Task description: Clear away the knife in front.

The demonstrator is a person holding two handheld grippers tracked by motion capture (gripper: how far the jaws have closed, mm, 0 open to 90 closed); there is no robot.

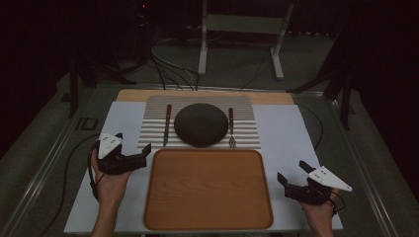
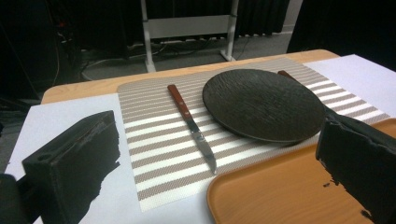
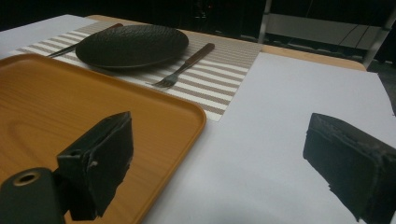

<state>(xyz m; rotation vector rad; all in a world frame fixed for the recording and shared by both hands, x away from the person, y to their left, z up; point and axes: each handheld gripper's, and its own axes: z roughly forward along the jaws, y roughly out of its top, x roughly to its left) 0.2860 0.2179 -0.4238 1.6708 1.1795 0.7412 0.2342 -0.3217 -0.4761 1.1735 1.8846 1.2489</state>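
Two grippers flank a wooden tray (image 1: 207,190) in our high view. At lower left, our left gripper (image 1: 136,157) hangs with jaws spread, holding nothing, just off the tray's upper left corner. At frame centre, above the tray, a striped mat (image 1: 247,131) carries a knife (image 1: 167,124), a dark plate (image 1: 201,124) and a fork (image 1: 230,126), in that order. At lower right, our right gripper (image 1: 291,183) also has its jaws spread and empty, beside the tray's right edge, over white paper (image 1: 286,133).

Our left gripper view shows what the high view blurs: the knife's (image 2: 191,126) reddish handle with rivets, and the plate's (image 2: 264,105) ribbed surface between the jaws but well beyond them.

Our right gripper view shows the fork's (image 3: 184,65) tines pointing toward us; the tray (image 3: 51,112) lies behind the left jaw, and bare paper lies between the jaws.
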